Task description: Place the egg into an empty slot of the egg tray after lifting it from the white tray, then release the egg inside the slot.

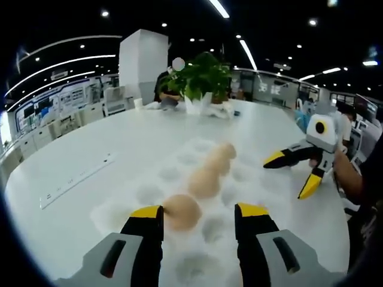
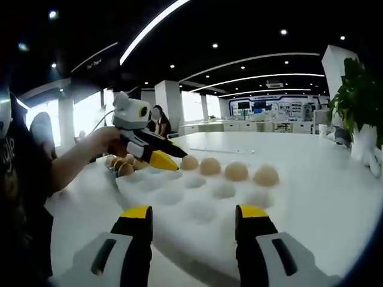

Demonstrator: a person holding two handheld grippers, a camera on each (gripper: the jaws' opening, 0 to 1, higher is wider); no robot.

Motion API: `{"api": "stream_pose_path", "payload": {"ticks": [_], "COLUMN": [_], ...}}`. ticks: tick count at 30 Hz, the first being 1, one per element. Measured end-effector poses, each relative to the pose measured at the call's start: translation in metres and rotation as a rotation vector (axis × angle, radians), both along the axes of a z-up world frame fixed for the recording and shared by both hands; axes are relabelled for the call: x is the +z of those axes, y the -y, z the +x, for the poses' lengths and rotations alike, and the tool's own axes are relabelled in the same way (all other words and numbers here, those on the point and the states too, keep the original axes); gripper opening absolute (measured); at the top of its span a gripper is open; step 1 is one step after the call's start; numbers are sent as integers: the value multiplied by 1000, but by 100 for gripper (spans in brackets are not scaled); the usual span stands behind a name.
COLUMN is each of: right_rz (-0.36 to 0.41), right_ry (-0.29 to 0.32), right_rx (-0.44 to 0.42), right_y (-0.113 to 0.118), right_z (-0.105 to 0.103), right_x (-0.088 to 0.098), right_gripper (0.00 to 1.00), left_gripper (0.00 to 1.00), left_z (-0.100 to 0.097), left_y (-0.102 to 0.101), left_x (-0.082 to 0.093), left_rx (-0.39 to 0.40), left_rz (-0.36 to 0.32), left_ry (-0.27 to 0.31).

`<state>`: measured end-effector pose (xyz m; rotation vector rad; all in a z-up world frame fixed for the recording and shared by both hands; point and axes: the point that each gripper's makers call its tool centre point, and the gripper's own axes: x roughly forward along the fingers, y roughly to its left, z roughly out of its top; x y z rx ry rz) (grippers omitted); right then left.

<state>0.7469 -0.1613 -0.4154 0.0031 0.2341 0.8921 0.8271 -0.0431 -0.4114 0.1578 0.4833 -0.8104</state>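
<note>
Left gripper: fingers spread wide, nothing held, poised over the near end of the egg tray. The nearest egg sits in a slot just ahead, between the two yellow tips; can't tell if the left tip touches it.

Right gripper: fingers apart, empty, hovering at the tray's near edge. In the left gripper view it comes in from the right, yellow tips splayed above the surface beside the tray.

Egg tray is white with round slots. Four eggs sit in one row; the left gripper view shows them running away from the camera, far ones blurred together. The other slots visible look empty.

In the right gripper view, more brown eggs sit clustered beyond the tray's far left corner, partly hidden behind the left gripper; their container is not clear.

Potted plant stands well beyond the tray on the surface. A long flat strip lies to the left of the tray.
</note>
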Motion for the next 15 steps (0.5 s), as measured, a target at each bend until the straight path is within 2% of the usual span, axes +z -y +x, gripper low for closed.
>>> {"api": "stream_pose_path", "payload": {"ticks": [7,11,15], "right_rz": [6,8,11], "right_ry": [3,5,8], "right_rx": [4,2,0], "right_y": [3,4,5], "right_z": [0,0,-1], "right_x": [-1,-1,-1], "right_gripper": [58,58,58], "left_gripper": [45,38,32], "left_z": [3,3,6], "left_y": [2,0,0], "left_x": [-11,-12,-11], "left_rx": [25,37,46], "left_rz": [20,53,36], "left_ry": [-11,20,17]}}
